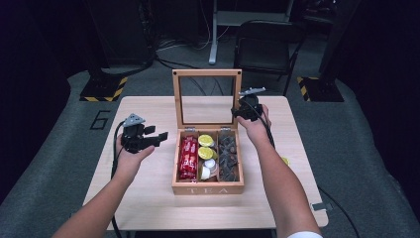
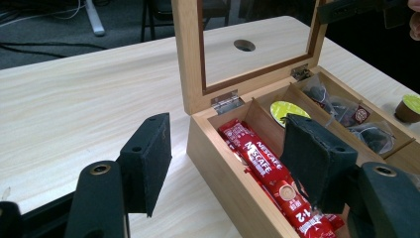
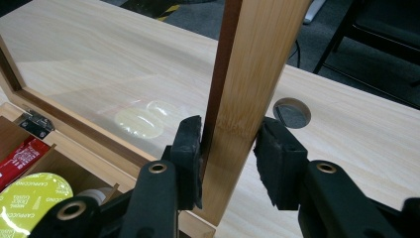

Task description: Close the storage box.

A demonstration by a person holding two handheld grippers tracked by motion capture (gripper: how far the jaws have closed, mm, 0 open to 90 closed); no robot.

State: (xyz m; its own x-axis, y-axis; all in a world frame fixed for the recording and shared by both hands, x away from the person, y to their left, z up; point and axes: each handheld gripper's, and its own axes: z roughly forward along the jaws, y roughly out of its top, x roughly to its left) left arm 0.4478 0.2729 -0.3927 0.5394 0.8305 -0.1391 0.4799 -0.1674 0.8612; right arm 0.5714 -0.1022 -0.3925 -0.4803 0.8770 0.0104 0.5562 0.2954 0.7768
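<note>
Dim floor and a black chair (image 1: 265, 42) frame a pale wooden tabletop (image 1: 148, 198) where a person works with a gripper in each hand. Right gripper (image 3: 230, 153) has its jaws clamped on the side rail of the lid (image 1: 207, 73), one pad on the inner face and one on the outer face. That grip likely holds the glass-paned lid upright, either to keep it open or to swing it down. Lid and box (image 1: 208, 188) join at two small metal hinges along the back edge. Left gripper (image 1: 161, 136) hovers just left of the box, jaws apart with nothing between them, aimed toward the contents, probably ready to reach in or steady the box. Inside sit three compartments: red coffee sticks (image 1: 188, 157) on the left, yellow-green capsules (image 1: 205, 146) and white creamer cups in the middle, dark tea bags (image 1: 229, 156) on the right. One more capsule (image 2: 410, 108) stands on the tabletop right of the box.
</note>
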